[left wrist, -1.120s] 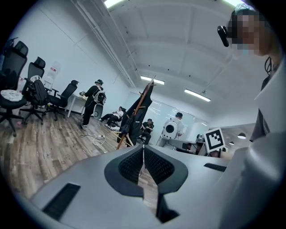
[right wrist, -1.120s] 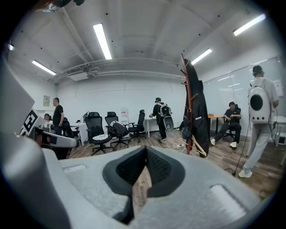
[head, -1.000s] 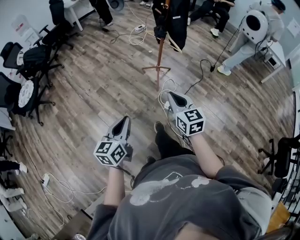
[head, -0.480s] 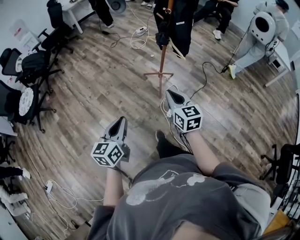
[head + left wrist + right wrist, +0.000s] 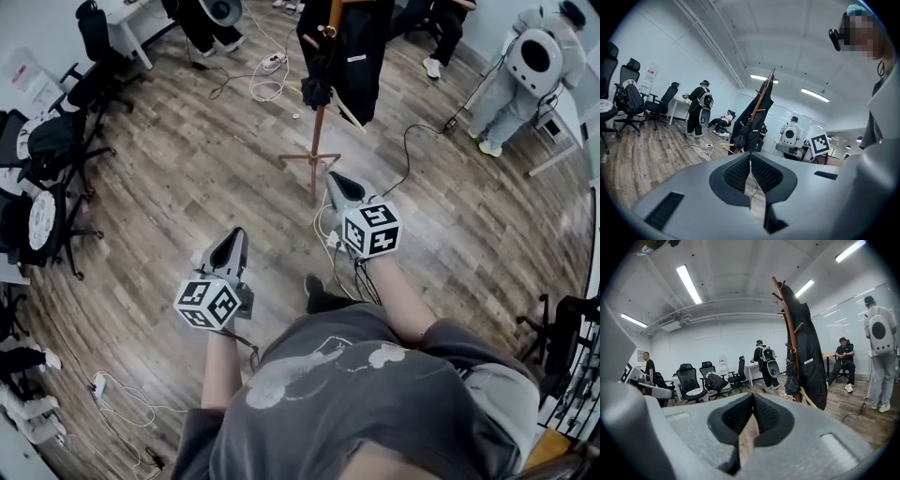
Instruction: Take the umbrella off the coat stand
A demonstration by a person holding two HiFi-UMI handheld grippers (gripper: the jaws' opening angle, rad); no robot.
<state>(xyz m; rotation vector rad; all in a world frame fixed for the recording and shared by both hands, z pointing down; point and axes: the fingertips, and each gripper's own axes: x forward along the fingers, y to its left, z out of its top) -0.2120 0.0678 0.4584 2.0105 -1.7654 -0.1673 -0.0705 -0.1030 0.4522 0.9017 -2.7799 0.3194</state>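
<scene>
A wooden coat stand point(image 5: 317, 131) rises from the plank floor just ahead, with a long black coat point(image 5: 361, 52) hung on it. A dark folded umbrella point(image 5: 316, 92) hangs on the stand's left side, beside the coat. In the right gripper view the stand point(image 5: 786, 324), the coat point(image 5: 811, 362) and the umbrella point(image 5: 791, 380) are right of the jaws. My right gripper point(image 5: 336, 180) is shut and empty, close to the stand's feet. My left gripper point(image 5: 234, 242) trails lower left, shut and empty. Its own view has the stand point(image 5: 761, 96) past the closed tips point(image 5: 750, 157).
Office chairs point(image 5: 52, 141) crowd the left side. Cables and a power strip point(image 5: 272, 64) lie on the floor behind the stand, another cable point(image 5: 412, 141) to its right. A person in white with a backpack point(image 5: 530, 66) stands at the far right, others at the back.
Both grippers have moved forward toward the coat stand, which now stands nearer and larger in the head view. Both stay shut.
</scene>
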